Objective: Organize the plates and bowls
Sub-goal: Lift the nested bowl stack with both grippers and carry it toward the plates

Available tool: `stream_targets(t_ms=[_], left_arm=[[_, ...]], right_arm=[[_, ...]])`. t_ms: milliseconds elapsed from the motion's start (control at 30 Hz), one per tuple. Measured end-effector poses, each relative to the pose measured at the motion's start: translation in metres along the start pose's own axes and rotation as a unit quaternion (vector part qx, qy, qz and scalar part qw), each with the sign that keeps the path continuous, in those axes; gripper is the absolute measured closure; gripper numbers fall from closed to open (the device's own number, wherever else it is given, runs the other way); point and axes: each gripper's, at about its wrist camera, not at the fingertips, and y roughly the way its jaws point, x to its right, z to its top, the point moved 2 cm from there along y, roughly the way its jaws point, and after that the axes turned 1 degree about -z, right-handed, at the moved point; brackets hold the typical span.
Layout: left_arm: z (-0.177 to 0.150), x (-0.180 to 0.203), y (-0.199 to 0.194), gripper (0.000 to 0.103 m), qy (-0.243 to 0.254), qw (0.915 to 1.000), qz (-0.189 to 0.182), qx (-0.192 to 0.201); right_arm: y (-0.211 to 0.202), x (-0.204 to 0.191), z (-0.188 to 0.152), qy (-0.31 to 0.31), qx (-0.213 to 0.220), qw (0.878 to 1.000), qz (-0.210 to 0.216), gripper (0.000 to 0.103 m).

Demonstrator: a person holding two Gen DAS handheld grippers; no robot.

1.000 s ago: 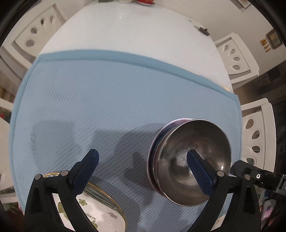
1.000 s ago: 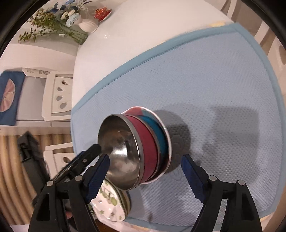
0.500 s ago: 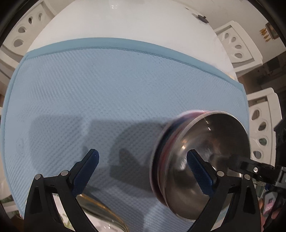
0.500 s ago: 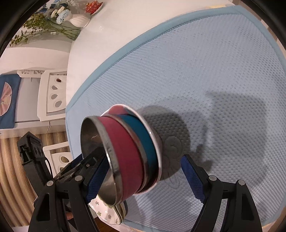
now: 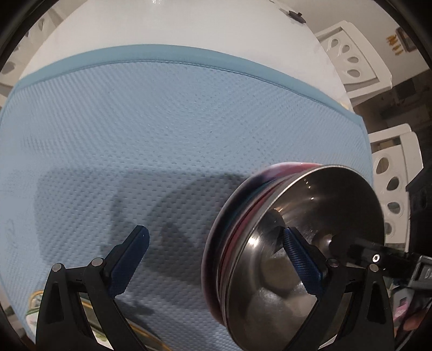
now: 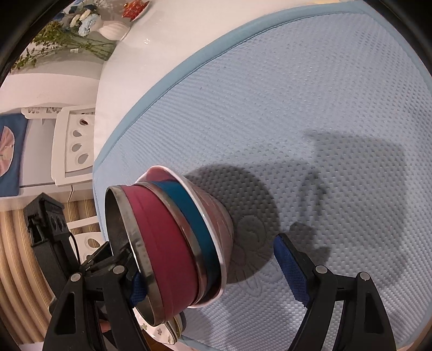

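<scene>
A nested stack of bowls [image 5: 337, 205] stands on the blue mat [image 5: 162, 121]: a steel-lined red bowl [image 6: 162, 237] on top, a blue one under it, a pink one at the base. My left gripper [image 5: 216, 235] is open wide. Its right finger hangs over the steel bowl's mouth and its left finger is out over bare mat. My right gripper [image 6: 208, 262] is open too. Its left finger is partly hidden behind the steel rim. Its right finger stands clear of the stack's base.
A floral plate with a gold rim [image 6: 159, 332] lies at the mat's near edge under the grippers. White chairs [image 5: 351, 59] ring the white table [image 5: 175, 24]. A vase of flowers [image 6: 108, 27] and a red dish stand at the table's far end.
Both grippers have sunk closer to the mat, so the bowl stack looms larger and shows more of its side. The floral plate has slid lower in the left view. The jaws kept their width.
</scene>
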Motion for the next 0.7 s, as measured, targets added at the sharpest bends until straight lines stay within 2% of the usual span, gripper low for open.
stream_targets(t_ms=[200, 233, 300, 367, 400, 467, 633, 700], left_arm=[[-0.004, -0.006, 0.002, 0.004, -0.017, 0.9996, -0.021, 0.0], [-0.005, -0.008, 0.001, 0.007, -0.019, 0.9995, -0.027, 0.001], [-0.007, -0.008, -0.001, 0.019, -0.023, 0.9986, -0.048, 0.005], [-0.008, -0.011, -0.005, 0.034, -0.026, 0.9973, -0.069, 0.007], [-0.008, -0.009, -0.006, 0.037, -0.022, 0.9972, -0.071, 0.009], [-0.008, -0.004, -0.008, 0.051, -0.011, 0.997, -0.076, 0.013], [-0.008, 0.001, -0.009, 0.054, 0.0, 0.997, -0.075, 0.016], [-0.007, 0.001, -0.01, 0.055, 0.001, 0.997, -0.075, 0.016]], right_arm=[[0.01, 0.005, 0.0, 0.009, -0.01, 1.0, 0.017, 0.023], [0.011, 0.006, 0.0, 0.008, -0.009, 1.0, 0.016, 0.024], [0.013, 0.006, -0.001, 0.008, -0.007, 1.0, 0.024, 0.031], [0.015, 0.007, -0.001, 0.012, -0.01, 1.0, 0.021, 0.047], [0.018, 0.008, -0.001, 0.015, -0.013, 1.0, 0.019, 0.047], [0.021, 0.011, -0.001, 0.027, -0.017, 0.999, 0.03, 0.051], [0.023, 0.016, -0.003, 0.044, -0.014, 0.996, 0.073, 0.066], [0.022, 0.014, -0.004, 0.038, -0.011, 0.997, 0.072, 0.066]])
